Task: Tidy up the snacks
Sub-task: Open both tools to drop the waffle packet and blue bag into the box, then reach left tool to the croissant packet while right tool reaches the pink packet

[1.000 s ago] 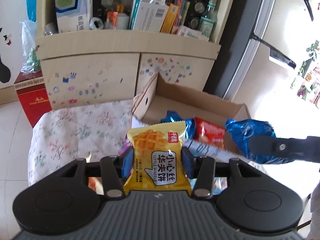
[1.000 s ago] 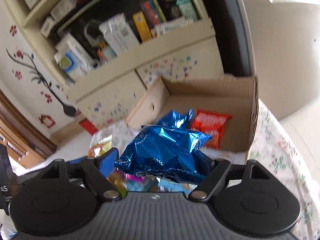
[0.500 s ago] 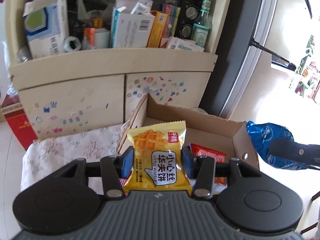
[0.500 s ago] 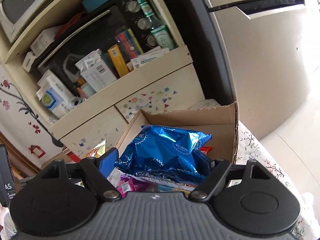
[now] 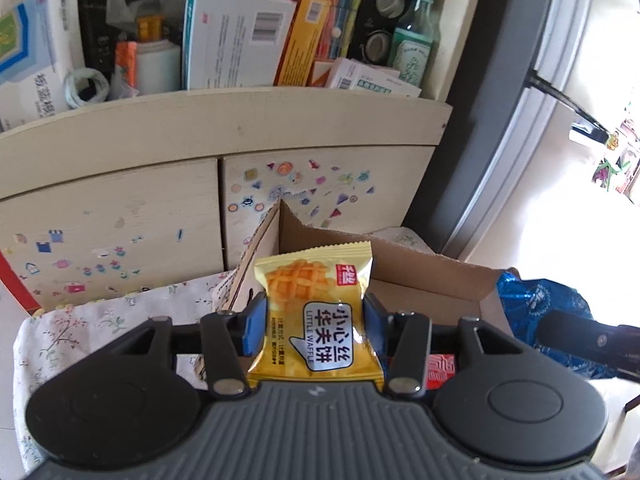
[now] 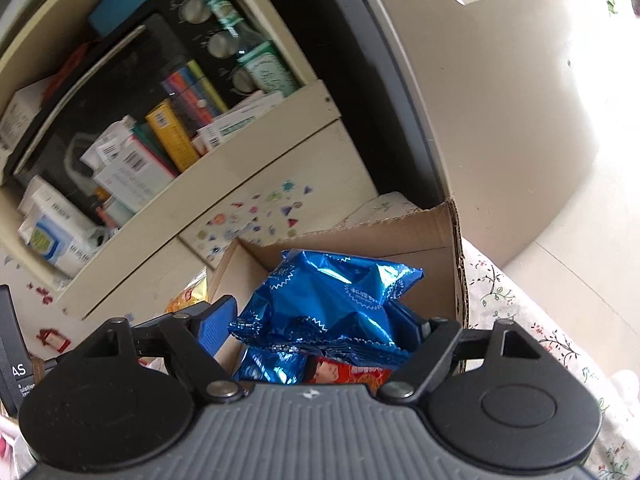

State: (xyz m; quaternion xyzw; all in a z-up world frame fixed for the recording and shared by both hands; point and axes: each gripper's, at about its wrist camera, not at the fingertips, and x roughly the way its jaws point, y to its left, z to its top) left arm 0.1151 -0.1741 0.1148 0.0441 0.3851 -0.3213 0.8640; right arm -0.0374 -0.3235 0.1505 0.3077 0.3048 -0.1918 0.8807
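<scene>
My left gripper is shut on a yellow waffle packet, held upright over the near left part of an open cardboard box. My right gripper is shut on a crumpled blue foil snack bag, which hangs above the same cardboard box. Under that bag, inside the box, lie a second blue packet and a red packet. In the left wrist view the blue foil bag and a right gripper finger show at the box's right edge, and the red packet peeks out below.
The box stands on a floral cloth over a low table. Behind it is a cream cabinet with stickers and a shelf crowded with boxes and a green bottle. A grey fridge stands right. A yellow snack lies left of the box.
Both grippers have moved forward toward the box with their packets still held. The box now lies right beneath them and its contents are mostly covered. The right gripper has rolled.
</scene>
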